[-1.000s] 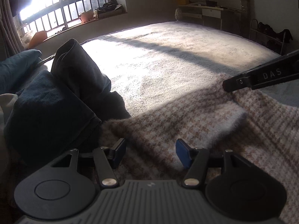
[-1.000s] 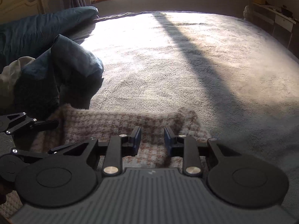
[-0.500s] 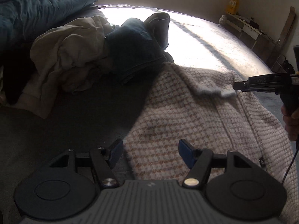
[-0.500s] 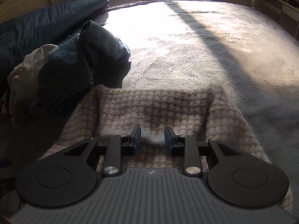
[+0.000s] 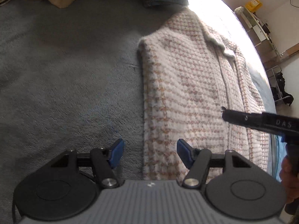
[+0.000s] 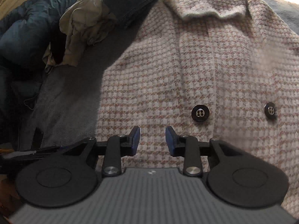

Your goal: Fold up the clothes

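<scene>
On the grey fleecy bed cover (image 5: 65,74), in the left wrist view, a pink-and-white houndstooth knit jacket (image 5: 186,93) lies flat; the left gripper (image 5: 149,154) hovers wide open and empty over its folded edge. In the right wrist view, the right gripper (image 6: 152,141) is partly open, empty, above the jacket front near a black button (image 6: 200,113).

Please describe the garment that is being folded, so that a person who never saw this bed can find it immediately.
On the grey bed cover, below the heap of dark blue and beige clothes, lies one flat garment. It is the houndstooth jacket, pale with brownish checks, with a fuzzy collar and black buttons; its neighbours are plain and crumpled.
</scene>
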A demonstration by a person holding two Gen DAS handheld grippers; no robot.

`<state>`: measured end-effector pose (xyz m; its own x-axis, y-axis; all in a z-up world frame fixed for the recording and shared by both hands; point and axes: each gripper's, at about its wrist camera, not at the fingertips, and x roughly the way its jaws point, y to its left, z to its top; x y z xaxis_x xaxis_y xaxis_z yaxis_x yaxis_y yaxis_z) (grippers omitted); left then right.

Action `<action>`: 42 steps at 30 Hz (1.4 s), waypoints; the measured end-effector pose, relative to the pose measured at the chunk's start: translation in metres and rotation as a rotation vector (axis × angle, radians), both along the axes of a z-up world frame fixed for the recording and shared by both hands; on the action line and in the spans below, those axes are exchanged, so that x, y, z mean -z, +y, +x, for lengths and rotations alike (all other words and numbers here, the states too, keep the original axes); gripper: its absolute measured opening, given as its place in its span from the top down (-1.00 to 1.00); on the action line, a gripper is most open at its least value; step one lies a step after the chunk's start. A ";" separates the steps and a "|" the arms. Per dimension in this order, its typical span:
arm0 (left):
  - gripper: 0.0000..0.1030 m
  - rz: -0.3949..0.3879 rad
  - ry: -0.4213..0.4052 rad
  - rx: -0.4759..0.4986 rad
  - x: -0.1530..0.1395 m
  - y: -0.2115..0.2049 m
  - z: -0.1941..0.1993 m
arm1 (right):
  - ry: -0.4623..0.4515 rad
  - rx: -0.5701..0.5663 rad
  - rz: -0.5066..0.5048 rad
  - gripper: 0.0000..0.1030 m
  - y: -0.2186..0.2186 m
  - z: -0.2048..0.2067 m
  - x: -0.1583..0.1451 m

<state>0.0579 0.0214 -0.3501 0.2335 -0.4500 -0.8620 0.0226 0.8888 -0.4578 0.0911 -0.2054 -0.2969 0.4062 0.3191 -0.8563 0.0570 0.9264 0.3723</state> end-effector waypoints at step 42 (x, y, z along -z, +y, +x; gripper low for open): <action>0.56 -0.191 -0.003 0.049 0.003 -0.005 -0.099 | 0.152 -0.324 -0.291 -0.41 0.135 0.061 0.026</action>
<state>-0.0412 0.0164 -0.3532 0.2095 -0.6165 -0.7590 0.0658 0.7833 -0.6181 0.1517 -0.0705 -0.3233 0.1880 0.1464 -0.9712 -0.2190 0.9702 0.1038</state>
